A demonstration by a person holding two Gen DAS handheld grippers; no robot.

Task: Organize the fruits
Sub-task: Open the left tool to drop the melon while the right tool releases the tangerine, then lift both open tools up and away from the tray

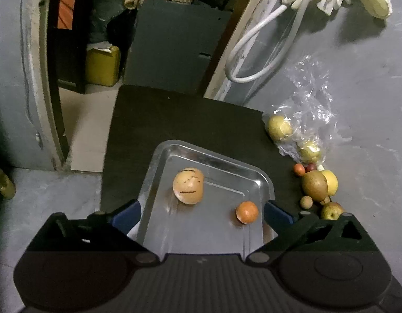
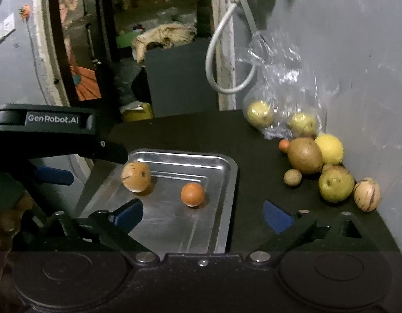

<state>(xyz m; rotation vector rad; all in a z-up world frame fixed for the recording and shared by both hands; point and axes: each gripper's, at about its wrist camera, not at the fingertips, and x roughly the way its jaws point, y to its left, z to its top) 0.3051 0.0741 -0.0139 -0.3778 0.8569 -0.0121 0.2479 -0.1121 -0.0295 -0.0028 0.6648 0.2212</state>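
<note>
- The left gripper point(image 1: 201, 212) hangs over the near end of the metal tray point(image 1: 263, 180), its blue-padded fingers point(image 1: 126, 215) spread wide, one past each long side of the tray, clamped on nothing.
- In the right wrist view the left gripper's black body point(image 2: 52, 133) crowds the tray's left side, so that side is tight.
- The tray is shiny, shallow sheet metal with rounded corners and a raised rim, lying on a matte black mat point(image 1: 180, 114); its far half is bare.
- Inside it lie a tan, dark-streaked round fruit point(image 1: 188, 185) at the left and a small orange fruit point(image 1: 247, 211) to the right, well apart.
- The right gripper point(image 2: 203, 215) has its jaws apart and empty: the left pad sits over the tray floor, the right pad over bare mat beyond the tray's right rim.
- A strip of open mat separates the tray from the loose fruit pile against the grey wall point(image 2: 370, 78): a brown oval fruit point(image 2: 305, 155), a lemon point(image 2: 330, 148), a small brown ball point(image 2: 292, 178), a green apple point(image 2: 336, 184) and a striped tan fruit point(image 2: 367, 194).
- Behind them a crinkled clear plastic bag point(image 2: 281, 73) wraps two yellow-green fruits point(image 2: 260, 113); a small red-orange fruit point(image 2: 284, 144) is half hidden behind the brown one.
- The pile's right edge is cut off in the left wrist view.
</note>
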